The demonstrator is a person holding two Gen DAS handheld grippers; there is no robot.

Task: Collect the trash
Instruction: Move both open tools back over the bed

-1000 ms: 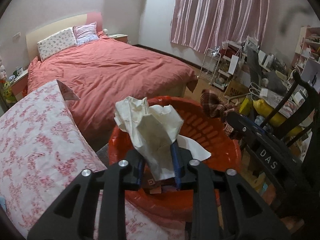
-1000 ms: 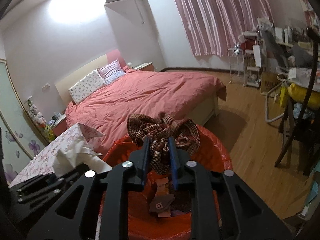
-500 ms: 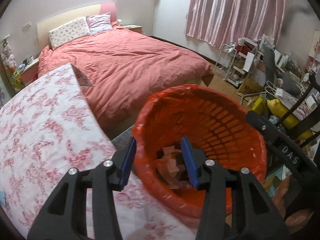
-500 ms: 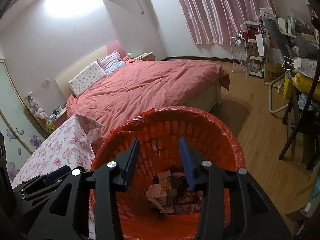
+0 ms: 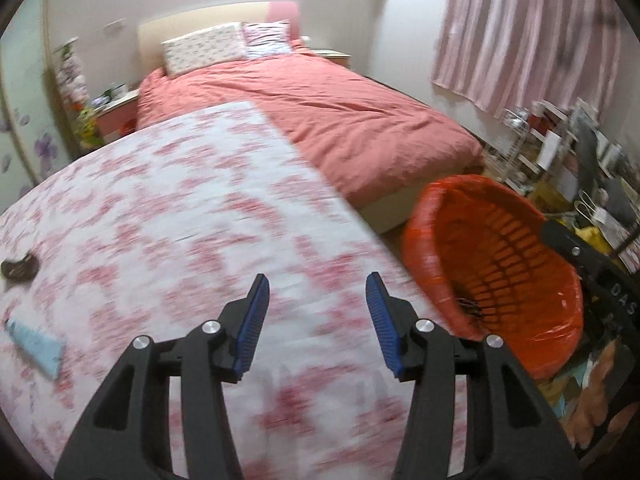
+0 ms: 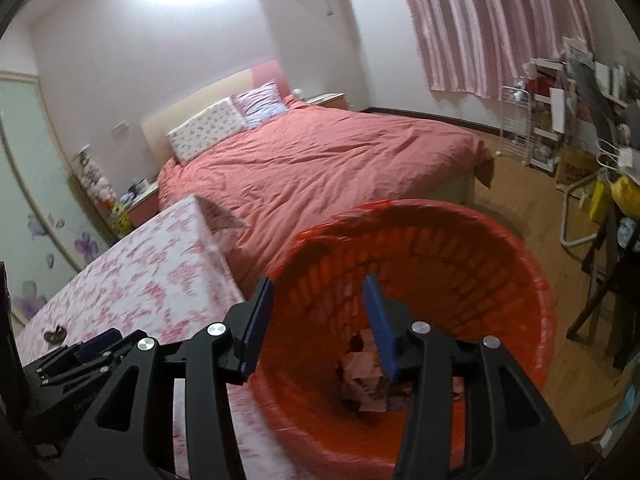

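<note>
My left gripper point(image 5: 318, 308) hangs over the floral tablecloth point(image 5: 200, 220), its jaws opening with nothing between them. The orange trash basket point(image 5: 500, 276) with a red liner stands to its right. On the cloth at far left lie a small dark scrap point(image 5: 18, 268) and a light blue packet point(image 5: 36, 346). My right gripper point(image 6: 318, 308) is above the basket's point(image 6: 480, 248) near left rim, its jaws also opening and empty. Crumpled trash point(image 6: 364, 376) lies at the basket's bottom. The dark scrap point(image 6: 54, 335) also shows in the right wrist view.
A bed with a red cover point(image 5: 340, 112) stands beyond the table point(image 6: 152, 280). Cluttered shelves point(image 6: 560, 120) and a dark chair point(image 6: 600, 280) are on the right, with wooden floor point(image 6: 520, 208) between. Pink curtains point(image 5: 520, 32) hang at the back.
The left gripper let go of the white paper and swung left from the basket to over the table. The right gripper let go of the brown cloth and opened; both pieces are gone from the jaws.
</note>
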